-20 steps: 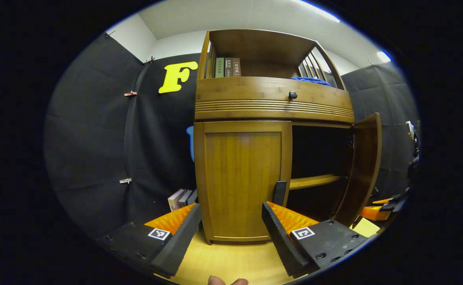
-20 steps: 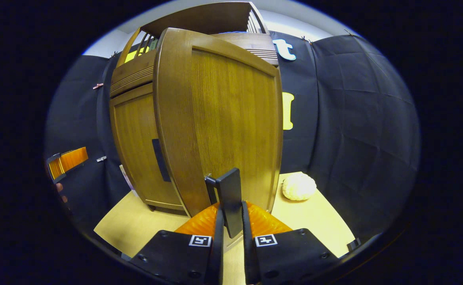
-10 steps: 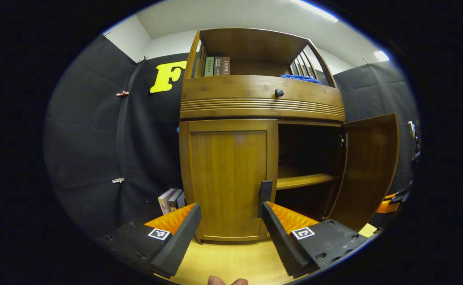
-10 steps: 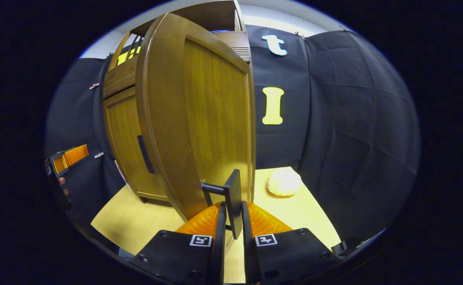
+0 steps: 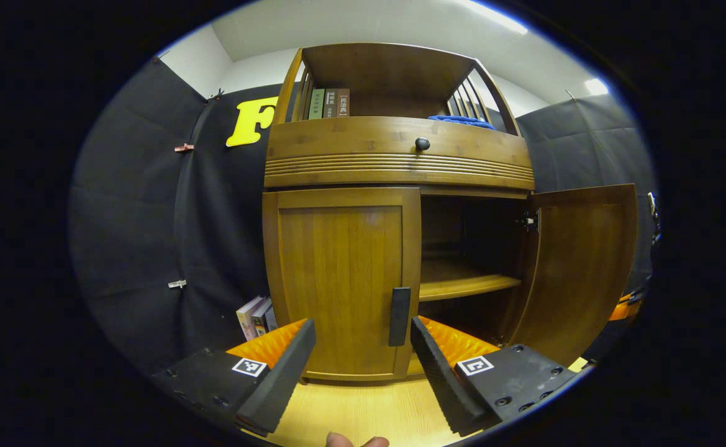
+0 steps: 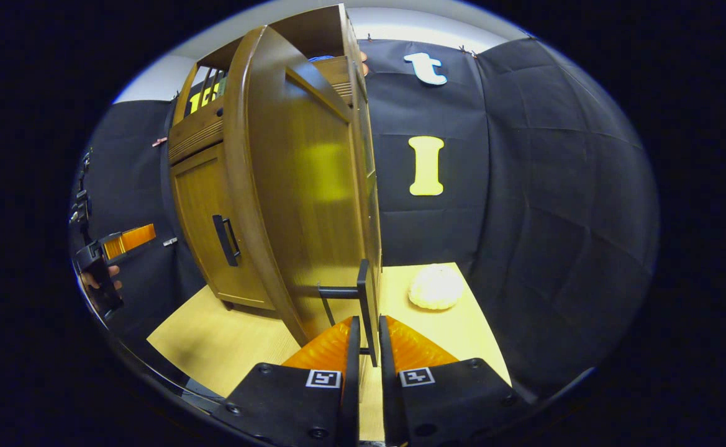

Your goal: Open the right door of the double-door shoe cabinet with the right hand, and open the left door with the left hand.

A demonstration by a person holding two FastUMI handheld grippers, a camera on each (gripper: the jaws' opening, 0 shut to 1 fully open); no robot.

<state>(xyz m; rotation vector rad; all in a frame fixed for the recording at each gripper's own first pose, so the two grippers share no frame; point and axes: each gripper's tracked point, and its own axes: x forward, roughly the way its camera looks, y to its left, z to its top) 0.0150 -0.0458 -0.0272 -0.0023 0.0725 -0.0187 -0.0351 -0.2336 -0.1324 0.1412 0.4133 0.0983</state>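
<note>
The wooden shoe cabinet [image 5: 400, 161] faces me in the left gripper view. Its left door [image 5: 338, 273] is closed, with a dark upright handle [image 5: 399, 316] at its inner edge. My left gripper [image 5: 361, 332] is open in front of that door, the handle showing just left of its right fingertip [image 5: 420, 328]; contact cannot be told. The right door [image 5: 580, 267] stands swung wide open. In the right gripper view my right gripper [image 6: 366, 332] is shut on the right door's handle [image 6: 366, 298], the right door [image 6: 300, 186] edge-on ahead. The left gripper [image 6: 120, 242] shows far left.
Inside the open half is a bare shelf [image 5: 465, 287]. Books [image 5: 328, 103] and a blue cloth [image 5: 462, 120] sit on top, above a drawer knob [image 5: 422, 143]. More books [image 5: 253, 313] lean left of the cabinet. A white round object [image 6: 435, 287] lies on the light wooden surface [image 6: 226, 347].
The right door has swung farther open with my right gripper holding its handle. My left gripper has shifted so the left door's handle now sits between its fingers in its view.
</note>
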